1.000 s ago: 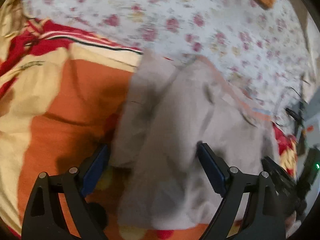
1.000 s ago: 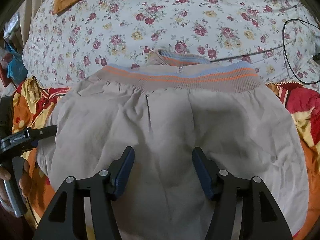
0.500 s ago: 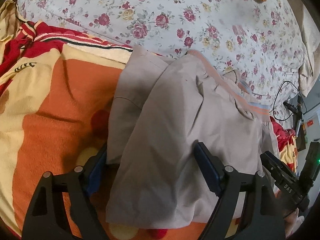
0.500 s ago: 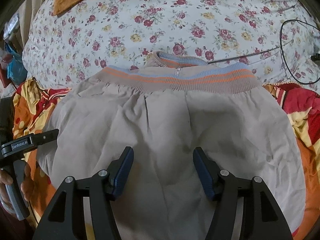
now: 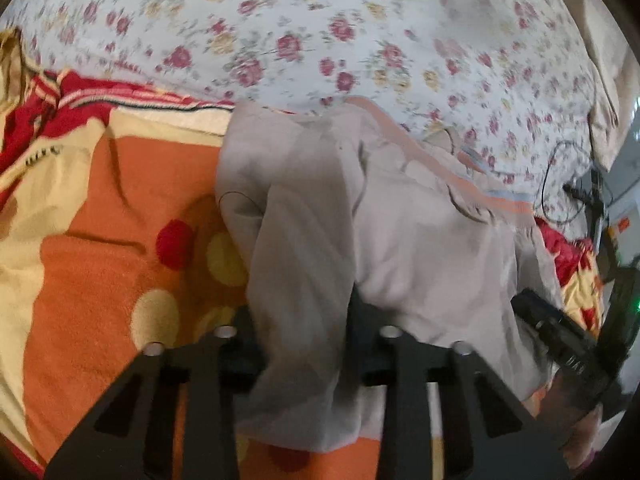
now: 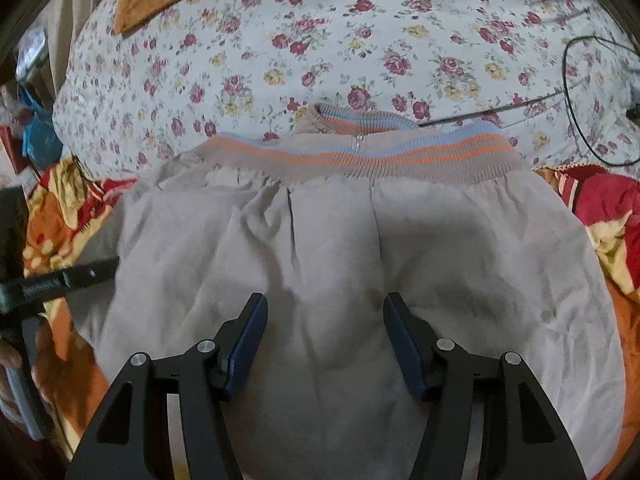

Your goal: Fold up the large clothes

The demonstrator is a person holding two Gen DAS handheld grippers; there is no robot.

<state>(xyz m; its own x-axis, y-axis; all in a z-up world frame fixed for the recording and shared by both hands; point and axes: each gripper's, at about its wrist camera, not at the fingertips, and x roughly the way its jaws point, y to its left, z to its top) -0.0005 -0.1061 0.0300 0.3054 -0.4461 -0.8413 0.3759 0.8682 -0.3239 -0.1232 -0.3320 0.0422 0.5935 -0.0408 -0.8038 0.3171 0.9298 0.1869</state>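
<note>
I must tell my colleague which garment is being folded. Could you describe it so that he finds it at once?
On the bed, where the floral sheet meets the orange blanket, lies a beige-grey jacket. The left gripper is shut on its edge. Its ribbed hem, striped orange and pale blue, sets it apart.

My jacket [image 6: 360,280] is matt, creased woven cloth (ribbed knit hem [image 6: 360,156]). The blanket [image 5: 100,220] under it looks fuzzy.
</note>
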